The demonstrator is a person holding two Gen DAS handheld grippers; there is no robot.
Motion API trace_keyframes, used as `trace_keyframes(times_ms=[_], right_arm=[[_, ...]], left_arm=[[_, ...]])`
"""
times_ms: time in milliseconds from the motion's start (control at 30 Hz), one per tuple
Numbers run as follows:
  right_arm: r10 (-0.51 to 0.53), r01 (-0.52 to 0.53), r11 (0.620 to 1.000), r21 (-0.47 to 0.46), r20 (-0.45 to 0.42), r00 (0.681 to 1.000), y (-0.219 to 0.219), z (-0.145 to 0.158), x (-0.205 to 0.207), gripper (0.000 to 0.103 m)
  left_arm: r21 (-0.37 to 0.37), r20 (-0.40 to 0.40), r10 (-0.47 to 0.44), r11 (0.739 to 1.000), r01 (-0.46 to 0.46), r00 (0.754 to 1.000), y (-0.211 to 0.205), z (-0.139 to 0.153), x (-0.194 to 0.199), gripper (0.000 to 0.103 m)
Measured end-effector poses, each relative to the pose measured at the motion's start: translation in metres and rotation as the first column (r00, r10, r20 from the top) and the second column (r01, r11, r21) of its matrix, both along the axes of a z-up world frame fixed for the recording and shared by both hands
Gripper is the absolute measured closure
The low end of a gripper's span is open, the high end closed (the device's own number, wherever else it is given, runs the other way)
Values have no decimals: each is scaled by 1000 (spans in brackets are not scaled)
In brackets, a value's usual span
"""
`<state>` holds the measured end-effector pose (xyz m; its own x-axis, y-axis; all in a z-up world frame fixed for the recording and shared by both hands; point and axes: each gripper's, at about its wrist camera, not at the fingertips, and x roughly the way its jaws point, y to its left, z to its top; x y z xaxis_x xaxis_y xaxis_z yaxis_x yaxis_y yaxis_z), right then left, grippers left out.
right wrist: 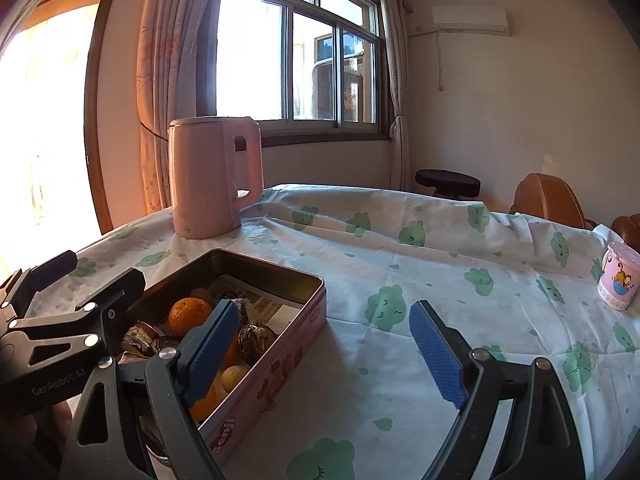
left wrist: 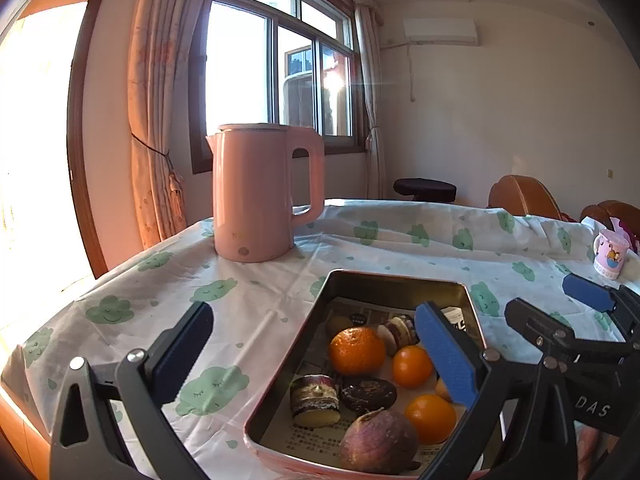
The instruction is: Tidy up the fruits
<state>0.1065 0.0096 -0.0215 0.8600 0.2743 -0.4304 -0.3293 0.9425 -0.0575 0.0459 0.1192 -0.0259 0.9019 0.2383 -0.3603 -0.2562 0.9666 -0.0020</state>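
Note:
A pink metal tin (left wrist: 396,278) lined with newspaper stands on the table. In it lie a tangerine (left wrist: 356,350), two small orange fruits (left wrist: 412,366), a purplish round fruit (left wrist: 378,442), a chocolate doughnut (left wrist: 368,394), a cake roll (left wrist: 315,400) and a macaron (left wrist: 396,332). My left gripper (left wrist: 314,312) is open wide above the tin's near left part, with nothing between its pads. My right gripper (right wrist: 324,312) is open too; its left finger (right wrist: 212,348) hangs over the tin (right wrist: 280,376) and its right finger stands over bare cloth. The tangerine (right wrist: 189,316) shows there too.
A pink kettle (left wrist: 256,192) stands behind the tin, near the window side. A small pink cup (right wrist: 620,280) sits at the far right of the cloud-print tablecloth (right wrist: 400,248). Brown chairs (right wrist: 548,198) and a dark stool (right wrist: 448,182) stand beyond the table.

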Motion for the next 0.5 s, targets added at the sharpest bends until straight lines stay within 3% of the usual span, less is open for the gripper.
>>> trace_keyframes(times_ms=[500], right_arm=[[-16,16,1000,7,4,1000,-1,1,0,14]], left_arm=[[15,-20,4,1000,-4,1000,-4,0,4,0]])
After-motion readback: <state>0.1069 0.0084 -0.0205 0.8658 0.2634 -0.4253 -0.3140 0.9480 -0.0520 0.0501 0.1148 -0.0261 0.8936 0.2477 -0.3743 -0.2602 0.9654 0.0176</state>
